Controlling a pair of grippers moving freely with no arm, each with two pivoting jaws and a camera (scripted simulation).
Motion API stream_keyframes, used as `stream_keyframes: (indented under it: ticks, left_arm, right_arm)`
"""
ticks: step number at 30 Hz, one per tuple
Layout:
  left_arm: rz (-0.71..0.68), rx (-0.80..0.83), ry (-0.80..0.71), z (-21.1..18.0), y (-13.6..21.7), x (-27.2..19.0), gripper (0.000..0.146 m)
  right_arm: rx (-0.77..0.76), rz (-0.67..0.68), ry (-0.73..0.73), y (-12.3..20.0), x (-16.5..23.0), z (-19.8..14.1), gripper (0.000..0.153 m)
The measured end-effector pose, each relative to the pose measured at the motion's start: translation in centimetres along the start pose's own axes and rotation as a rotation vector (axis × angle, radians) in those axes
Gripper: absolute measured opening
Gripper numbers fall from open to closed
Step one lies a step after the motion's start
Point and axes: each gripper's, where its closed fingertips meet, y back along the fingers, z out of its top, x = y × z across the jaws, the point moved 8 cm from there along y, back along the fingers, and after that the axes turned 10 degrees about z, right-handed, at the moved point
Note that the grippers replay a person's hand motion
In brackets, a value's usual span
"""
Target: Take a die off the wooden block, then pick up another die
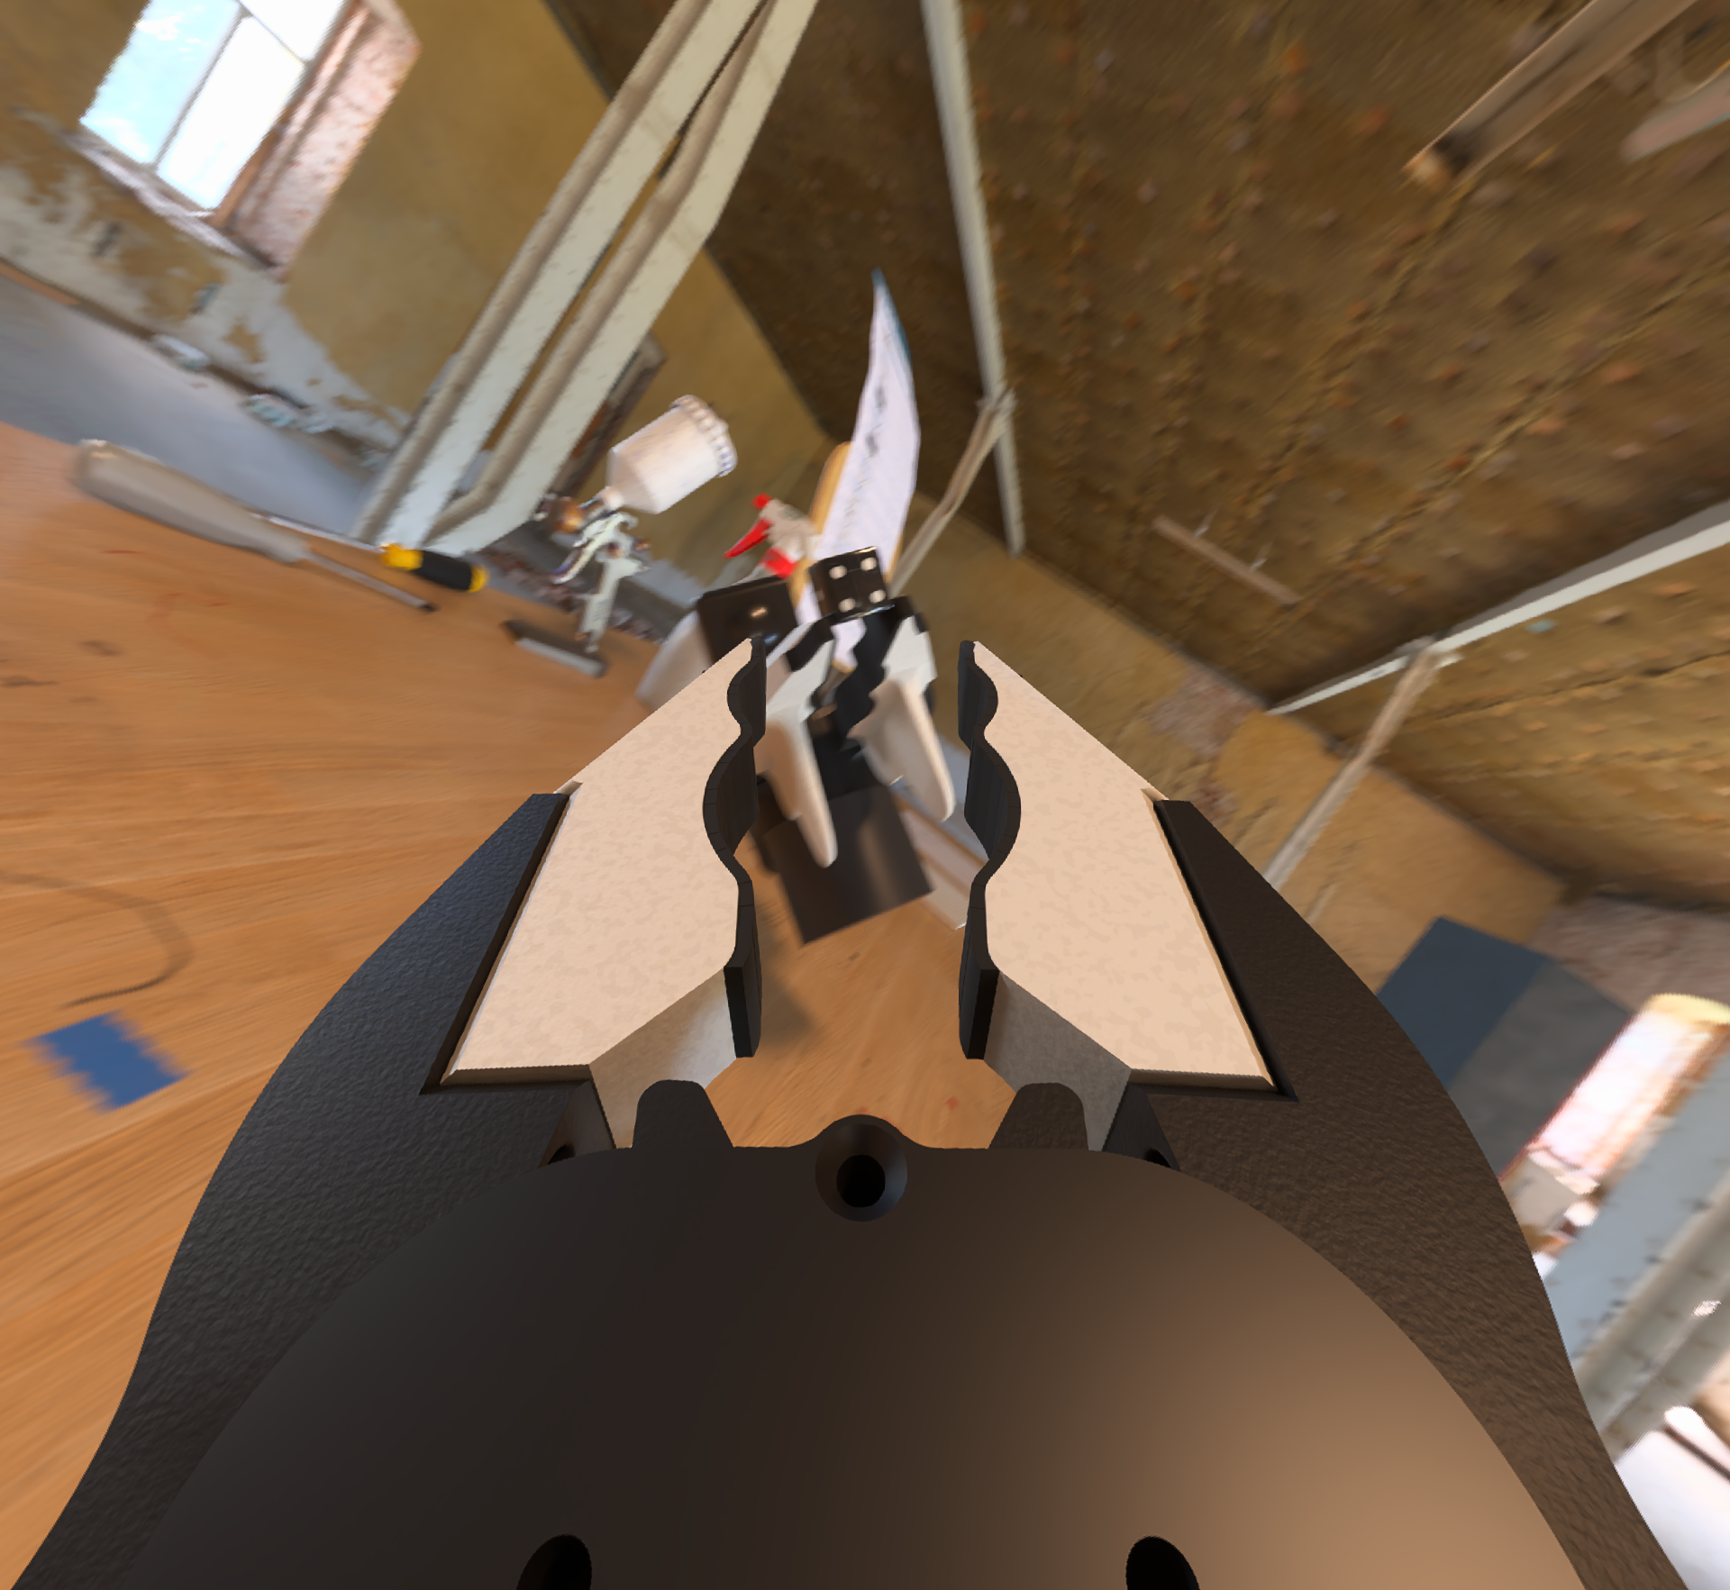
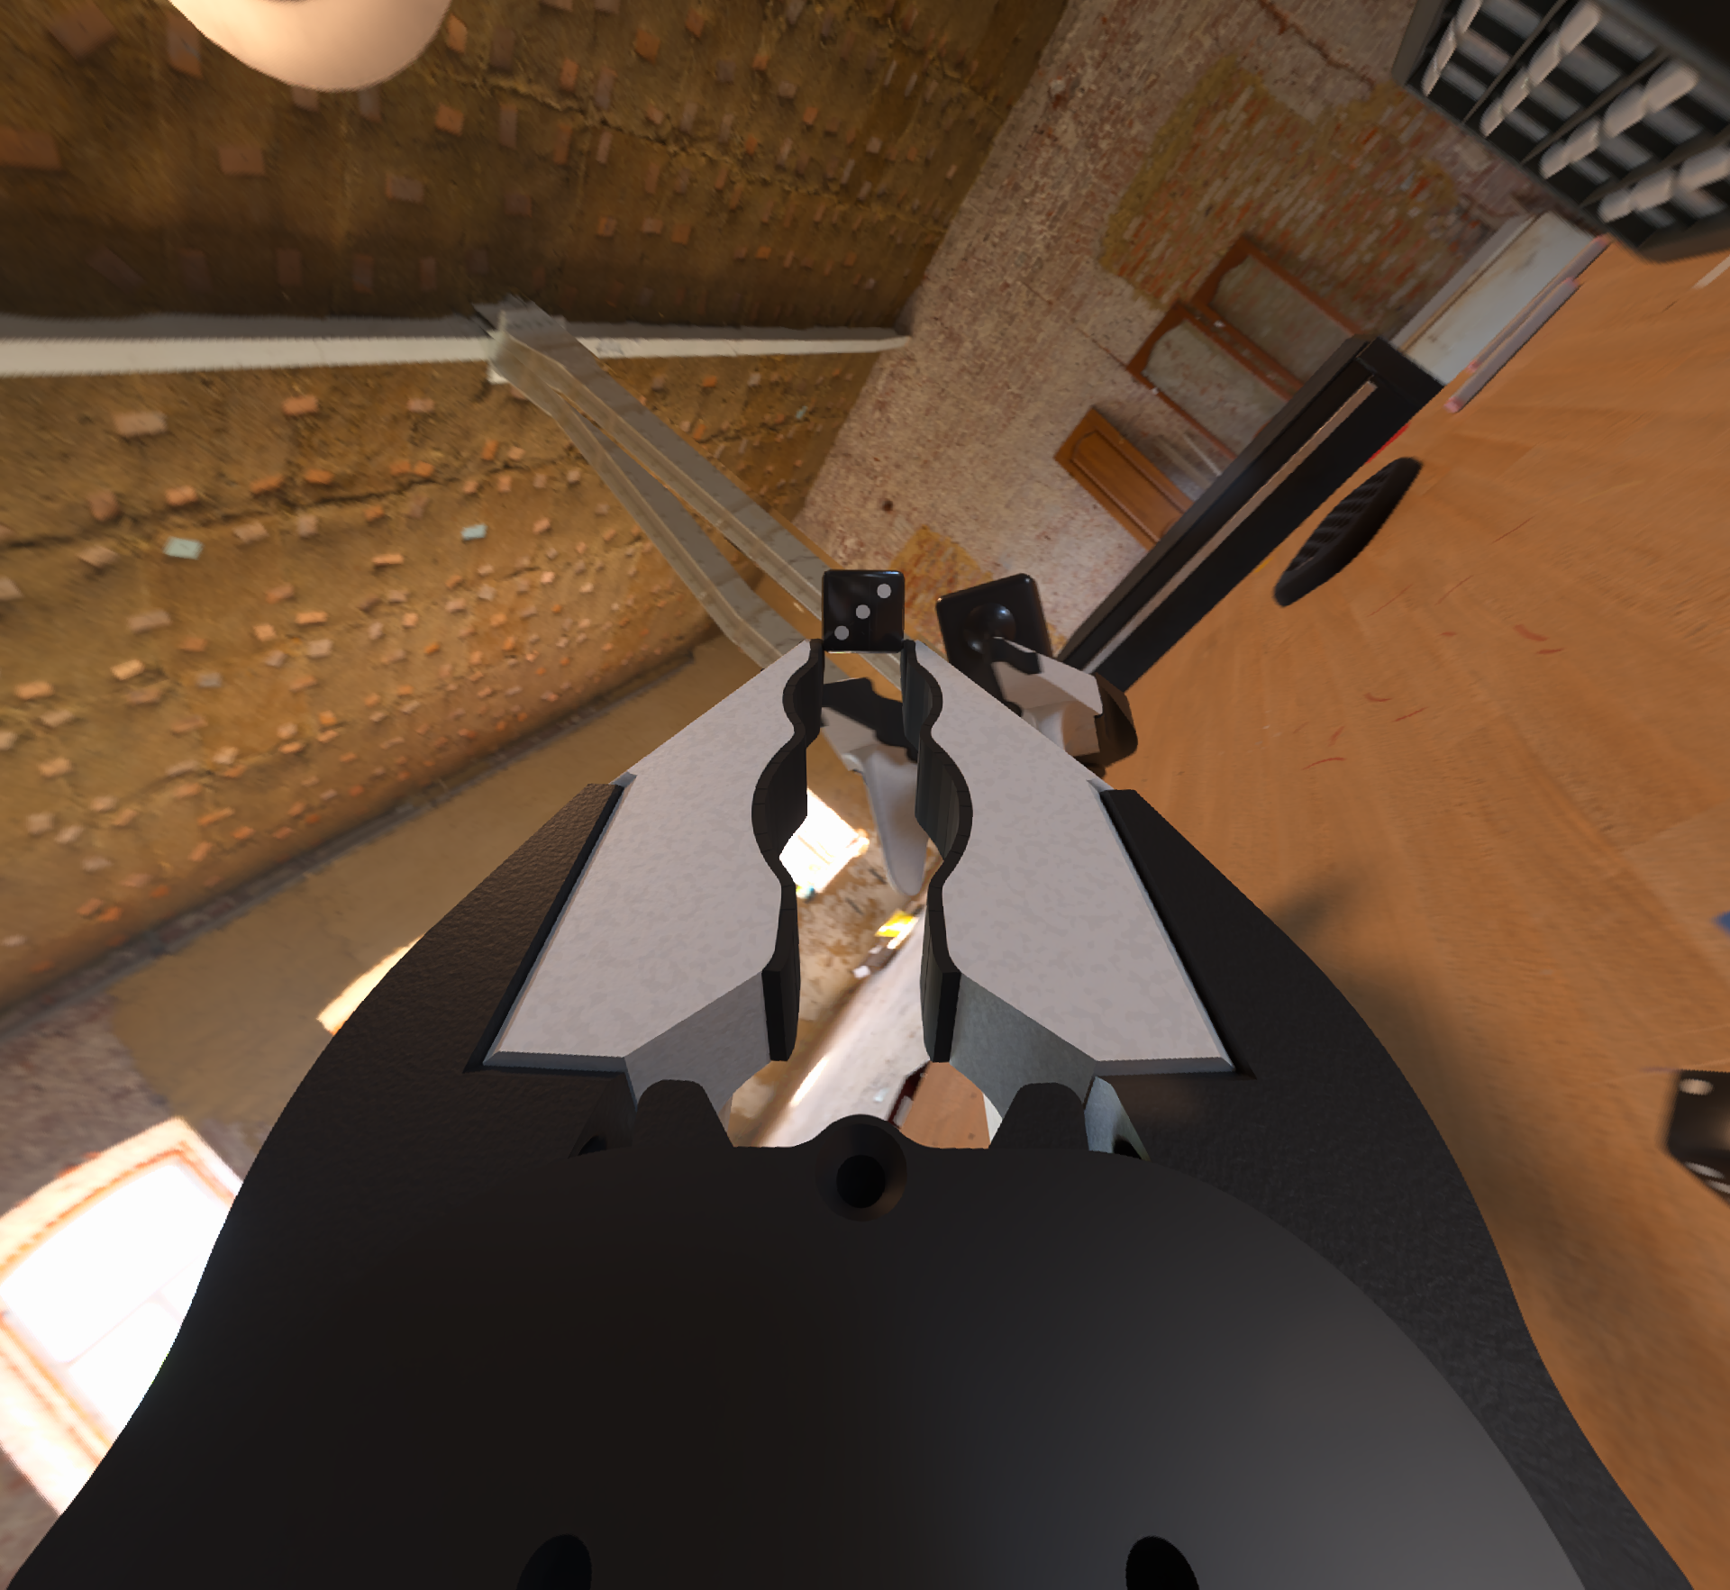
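One black die (image 2: pixel 862 606) between right gripper (image 2: pixel 862 651) fingertips.

black die (image 2: pixel 862 606) | white pips | pinched at right tool (image 2: pixel 862 654) tips | raised above table

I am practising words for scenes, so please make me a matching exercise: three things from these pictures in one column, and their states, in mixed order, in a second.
1. left gripper
2. right gripper
3. screwdriver

A. lying on the table
B. open, holding nothing
C. shut on the black die

Pairs: 1-B, 2-C, 3-A.
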Motion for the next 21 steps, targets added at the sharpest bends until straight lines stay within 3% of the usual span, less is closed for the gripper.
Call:
stream_keyframes:
  ticks: [6, 11, 15, 18, 21]
  left_arm:
    - [0.304, 0.132, -0.246, 1.0, 2.9, 3.0, 0.041]
    - [0.355, 0.44, -0.412, -2.3, 1.0, 3.7, 0.041]
    - [0.556, 0.694, -0.607, -4.9, -0.7, 4.6, 0.042]
    - [0.576, 0.795, -0.526, -6.6, -2.4, 5.1, 0.042]
    - [0.681, 0.791, -0.474, -6.8, -3.7, 5.9, 0.042]
  right_arm:
    - [0.026, -0.135, 0.14, 3.0, 1.4, 2.7, 0.016]
    - [0.036, -0.226, 0.251, 4.7, 2.8, 3.7, 0.016]
    - [0.017, -0.285, 0.241, 6.8, 3.3, 2.7, 0.016]
    - [0.007, -0.312, 0.232, 7.8, 3.7, 2.1, 0.016]
    - [-0.005, -0.324, 0.262, 8.3, 4.4, 2.3, 0.016]
